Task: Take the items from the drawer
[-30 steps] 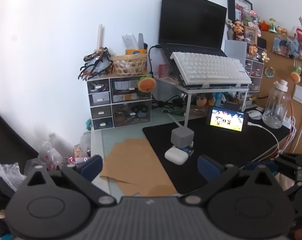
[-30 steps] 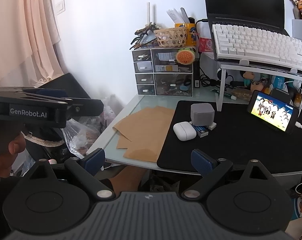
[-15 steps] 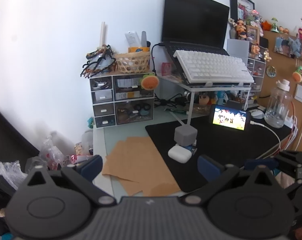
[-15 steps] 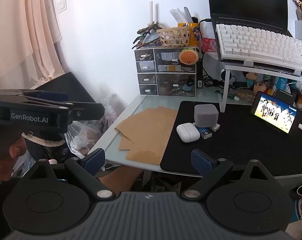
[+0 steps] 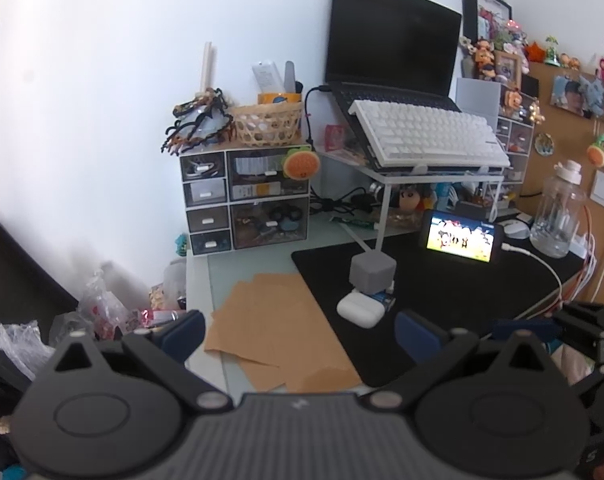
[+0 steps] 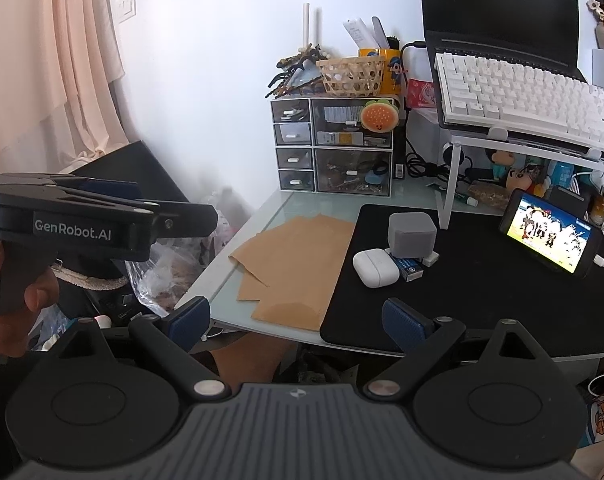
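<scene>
A small clear drawer cabinet (image 5: 246, 200) stands at the back left of the desk against the wall; all its drawers are closed, with small items visible inside. It also shows in the right wrist view (image 6: 334, 146). My left gripper (image 5: 300, 330) is open and empty, well short of the cabinet, above the desk's near edge. My right gripper (image 6: 298, 318) is open and empty, in front of the desk edge. The left gripper's body (image 6: 82, 220) shows at the left of the right wrist view.
Brown paper sheets (image 5: 274, 328) lie on the glass desk. A black mat (image 6: 482, 280) holds a white earbud case (image 6: 376, 268), a grey cube (image 6: 412, 236) and a phone (image 6: 550, 232). A white keyboard (image 5: 426, 136) sits on a stand. A wicker basket (image 5: 268, 122) tops the cabinet.
Both grippers have drifted slightly back and left; the desk scene has shifted a little right in both views. The jaws stay open.
</scene>
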A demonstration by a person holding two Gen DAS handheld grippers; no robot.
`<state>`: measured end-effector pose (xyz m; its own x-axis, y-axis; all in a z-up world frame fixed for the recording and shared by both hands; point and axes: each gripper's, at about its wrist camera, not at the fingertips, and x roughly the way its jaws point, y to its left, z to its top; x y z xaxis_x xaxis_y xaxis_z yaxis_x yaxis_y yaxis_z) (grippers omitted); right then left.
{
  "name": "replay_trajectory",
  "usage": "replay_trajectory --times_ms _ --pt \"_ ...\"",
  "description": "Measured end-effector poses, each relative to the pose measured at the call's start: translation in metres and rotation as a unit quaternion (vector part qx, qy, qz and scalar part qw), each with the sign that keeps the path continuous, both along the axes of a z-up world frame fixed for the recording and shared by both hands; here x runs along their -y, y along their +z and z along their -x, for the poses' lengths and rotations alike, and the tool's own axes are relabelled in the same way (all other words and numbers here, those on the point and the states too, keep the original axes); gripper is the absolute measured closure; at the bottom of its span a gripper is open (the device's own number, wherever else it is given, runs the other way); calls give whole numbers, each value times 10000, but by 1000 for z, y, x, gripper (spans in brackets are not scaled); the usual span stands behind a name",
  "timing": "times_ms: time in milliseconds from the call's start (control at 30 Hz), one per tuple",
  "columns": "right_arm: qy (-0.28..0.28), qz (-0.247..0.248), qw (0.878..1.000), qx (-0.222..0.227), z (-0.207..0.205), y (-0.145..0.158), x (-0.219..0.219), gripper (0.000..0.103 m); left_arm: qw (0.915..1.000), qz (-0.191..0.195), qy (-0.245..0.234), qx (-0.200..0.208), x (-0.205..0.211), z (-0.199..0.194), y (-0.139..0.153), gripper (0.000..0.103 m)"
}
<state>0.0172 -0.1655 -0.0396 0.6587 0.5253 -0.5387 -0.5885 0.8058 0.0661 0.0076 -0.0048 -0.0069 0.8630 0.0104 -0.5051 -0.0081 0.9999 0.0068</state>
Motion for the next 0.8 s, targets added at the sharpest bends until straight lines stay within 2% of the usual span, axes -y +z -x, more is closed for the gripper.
replay_trajectory --times_ms 267,800 --pt "35 7 10000 -21 -5 -2 -1 7 10000 -44 19 -22 2 -8 1 0" --pt "42 -262 9996 14 -39 -7 0 7 9997 6 241 -70 -23 -58 -7 0"
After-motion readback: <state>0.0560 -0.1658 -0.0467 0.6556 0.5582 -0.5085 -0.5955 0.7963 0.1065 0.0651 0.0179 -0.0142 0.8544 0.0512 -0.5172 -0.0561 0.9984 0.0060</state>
